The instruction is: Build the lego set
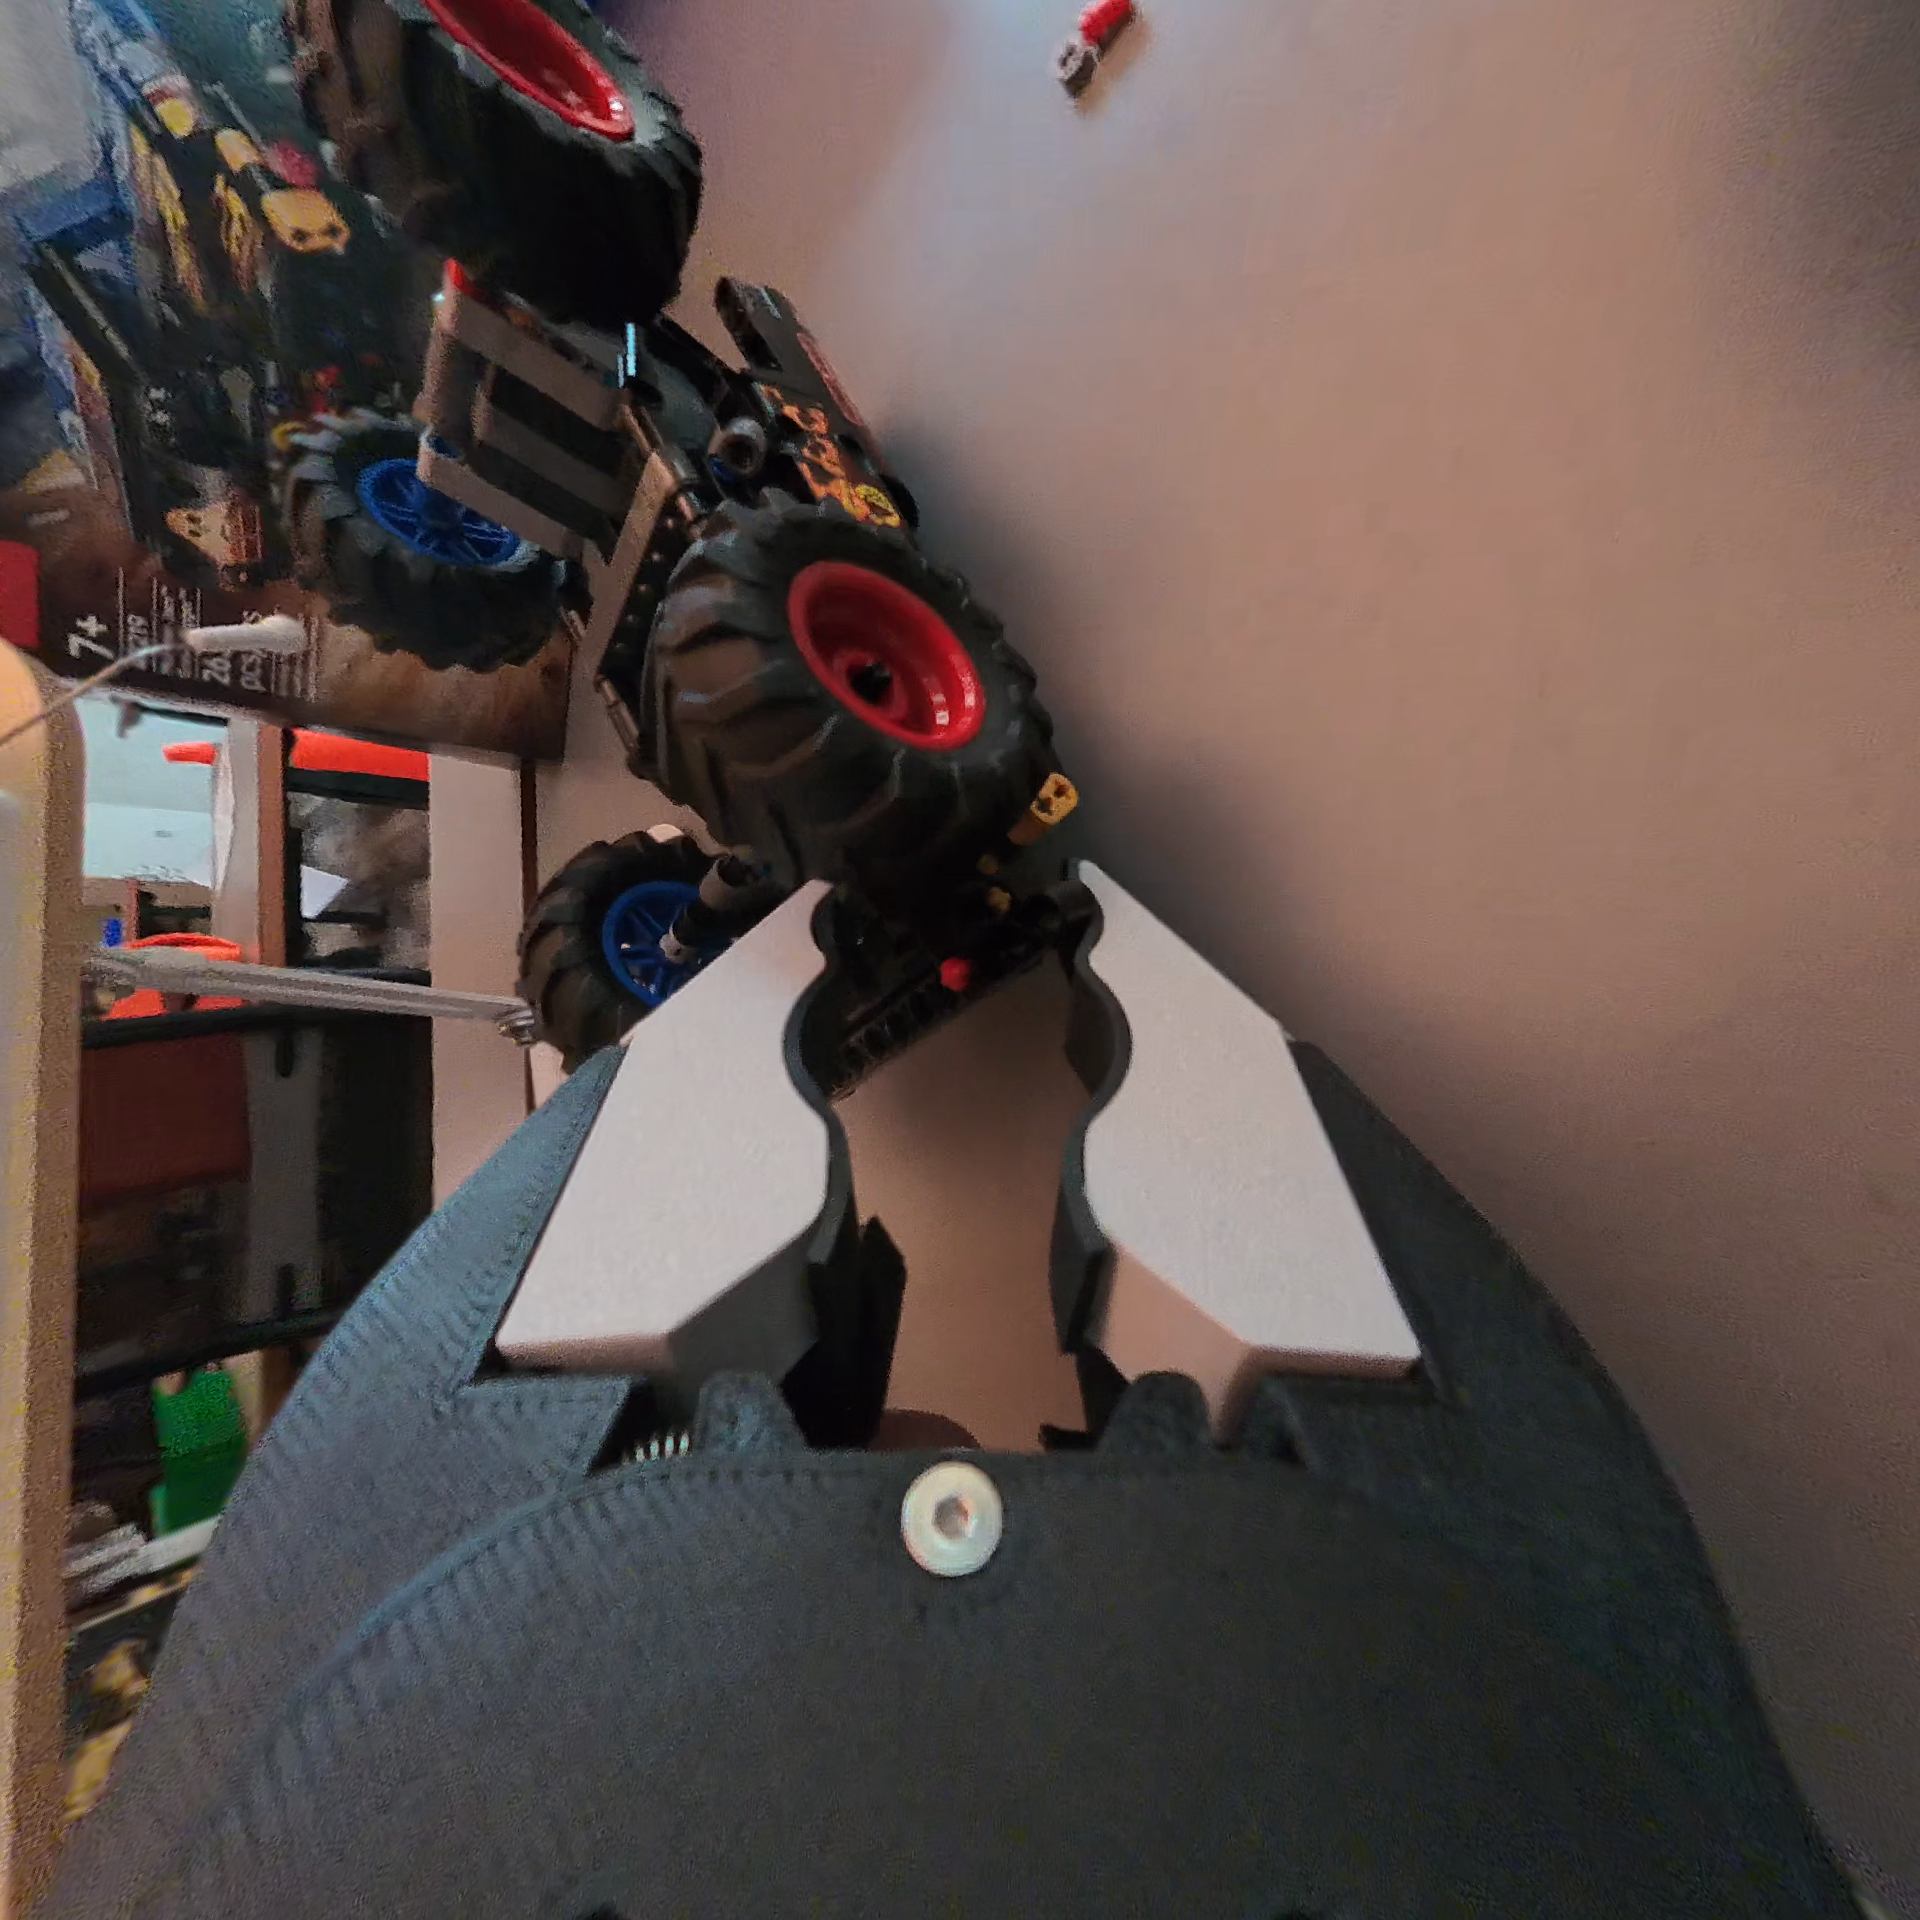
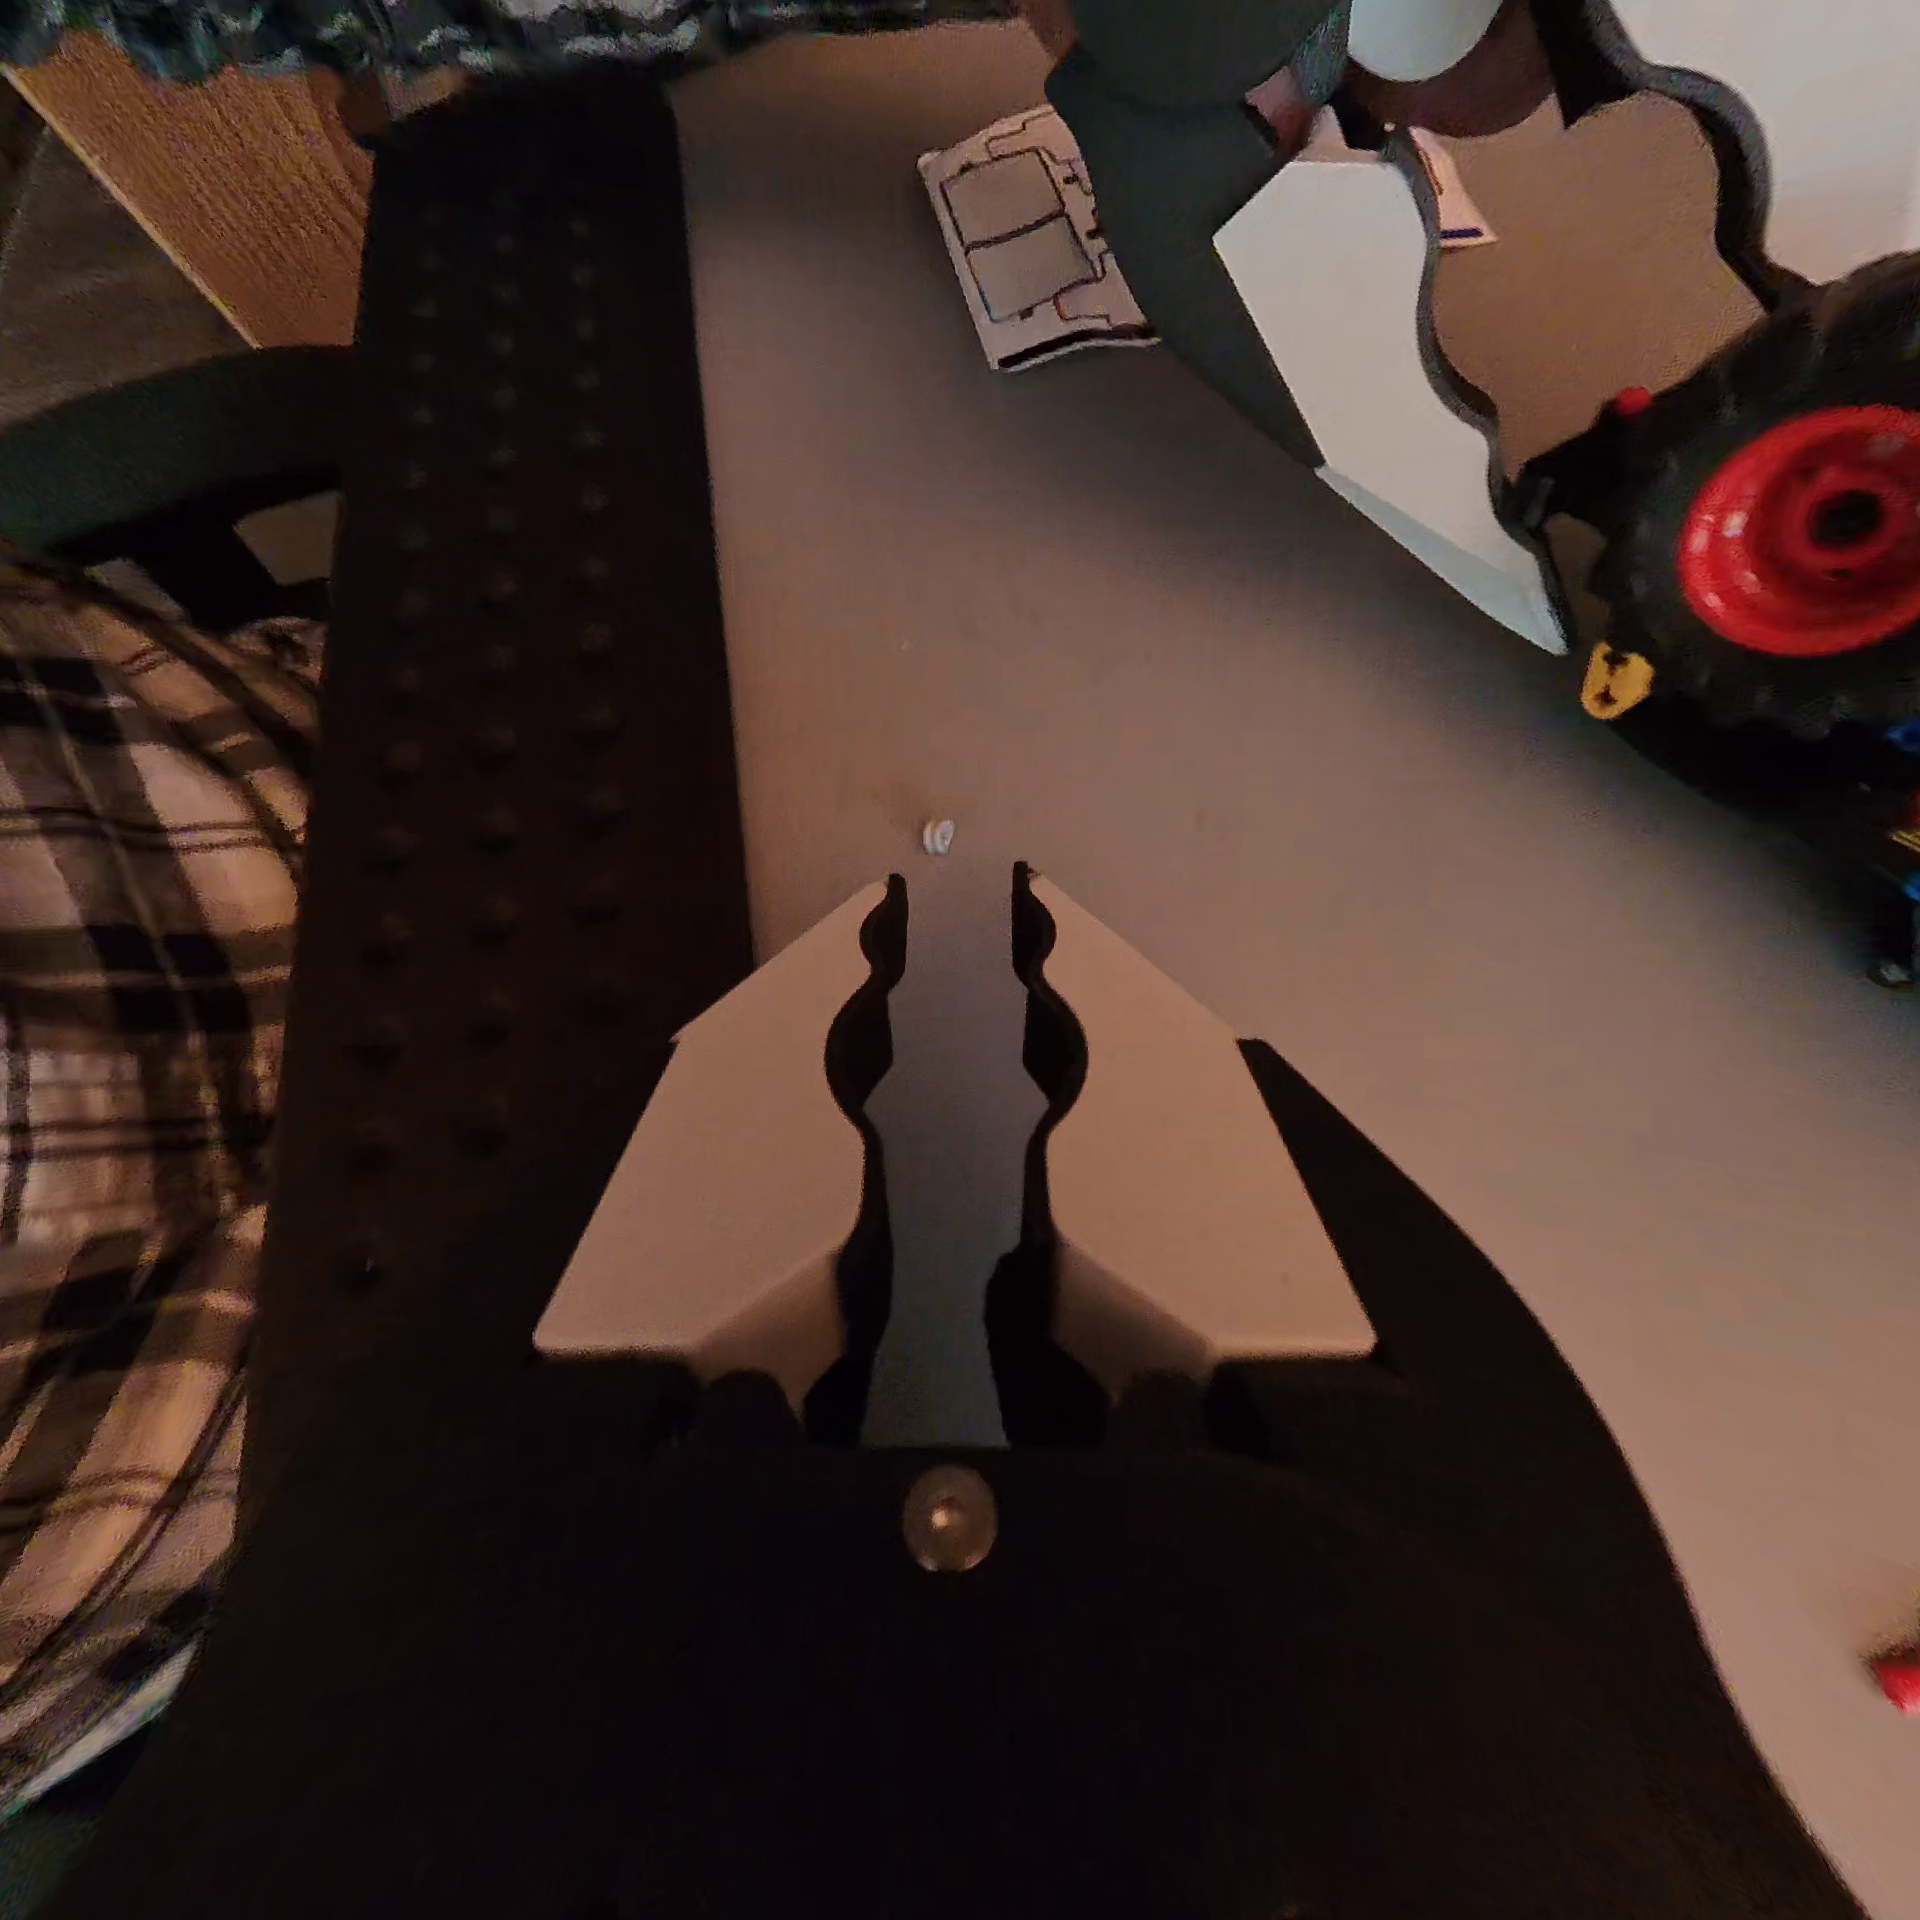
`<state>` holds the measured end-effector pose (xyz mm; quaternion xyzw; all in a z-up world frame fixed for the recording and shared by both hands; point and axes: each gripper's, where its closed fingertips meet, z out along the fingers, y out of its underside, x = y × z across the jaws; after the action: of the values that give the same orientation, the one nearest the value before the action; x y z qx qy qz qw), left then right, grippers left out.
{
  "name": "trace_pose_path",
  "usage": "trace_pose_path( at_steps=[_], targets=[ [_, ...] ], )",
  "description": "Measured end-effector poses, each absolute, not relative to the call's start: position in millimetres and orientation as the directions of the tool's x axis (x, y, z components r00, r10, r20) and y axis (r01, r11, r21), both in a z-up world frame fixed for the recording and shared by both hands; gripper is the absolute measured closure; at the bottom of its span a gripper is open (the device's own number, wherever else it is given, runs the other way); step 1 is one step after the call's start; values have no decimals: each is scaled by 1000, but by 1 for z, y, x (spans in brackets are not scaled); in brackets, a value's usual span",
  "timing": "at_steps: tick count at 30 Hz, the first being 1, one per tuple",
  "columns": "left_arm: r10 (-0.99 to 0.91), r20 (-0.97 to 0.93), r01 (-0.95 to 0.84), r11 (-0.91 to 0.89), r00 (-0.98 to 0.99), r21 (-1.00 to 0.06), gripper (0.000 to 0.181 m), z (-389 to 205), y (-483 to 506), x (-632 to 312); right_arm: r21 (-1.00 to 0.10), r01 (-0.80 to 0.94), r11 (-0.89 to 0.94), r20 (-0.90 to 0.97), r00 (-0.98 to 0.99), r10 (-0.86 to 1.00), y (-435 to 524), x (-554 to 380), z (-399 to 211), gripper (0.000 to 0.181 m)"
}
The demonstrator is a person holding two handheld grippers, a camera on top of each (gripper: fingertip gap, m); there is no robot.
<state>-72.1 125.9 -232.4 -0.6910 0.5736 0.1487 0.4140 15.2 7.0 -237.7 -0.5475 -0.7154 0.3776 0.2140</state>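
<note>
Truck (image 1: 831, 644) end between left hand-held gripper (image 1: 951, 935) fingertips (gripped).

Dim grey table (image 2: 1091, 644); cluttered shelves (image 1: 260, 1039) stand behind it.

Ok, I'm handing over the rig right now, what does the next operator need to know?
Left gripper: closed on the black end of the lego monster truck, bracing it on the table.
Right gripper: open, empty, just short of a tiny white piece.
Red wheels fitted. A small red part lies loose; a folded sheet lies farther off.
Left: probably pick up the loose pieces and fit them.
</note>
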Motion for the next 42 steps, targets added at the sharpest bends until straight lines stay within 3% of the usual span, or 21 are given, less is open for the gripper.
trace_pose_path(
  at_steps=[7, 10, 20, 27, 32, 38, 42],
  targets=[
    [-661, -636, -865, -37, 397, -501, 145, -226, 129, -68, -713, 676, 188, -93, -356, 930, -5, -2, -261, 168],
    [-655, -639, -862, -36, 403, -506, 144, -227, 129, -68, -713, 675, 192, -94, -363, 927, -7, -2, -263, 176],
    [-636, -604, -814, -69, 481, -576, 151, -218, 131, -65, -720, 665, 197, -68, -350, 934, -4, -5, -260, 176],
    [-636, -427, -653, -162, 643, -740, 153, -208, 128, -61, -844, 521, 124, -10, -245, 969, 41, -4, -201, 177],
    [-640, -200, -464, -274, 742, -843, 155, -204, 117, -55, -915, 387, 116, 63, -148, 987, 84, -7, -151, 176],
    [-626, -21, -307, -353, 780, -884, 156, -202, 100, -40, -908, 378, 183, 132, -158, 979, 104, -22, -129, 177],
    [-613, -3, -282, -360, 790, -889, 155, -203, 96, -36, -867, 444, 226, 133, -231, 964, 105, -36, -145, 177]
  ],
)
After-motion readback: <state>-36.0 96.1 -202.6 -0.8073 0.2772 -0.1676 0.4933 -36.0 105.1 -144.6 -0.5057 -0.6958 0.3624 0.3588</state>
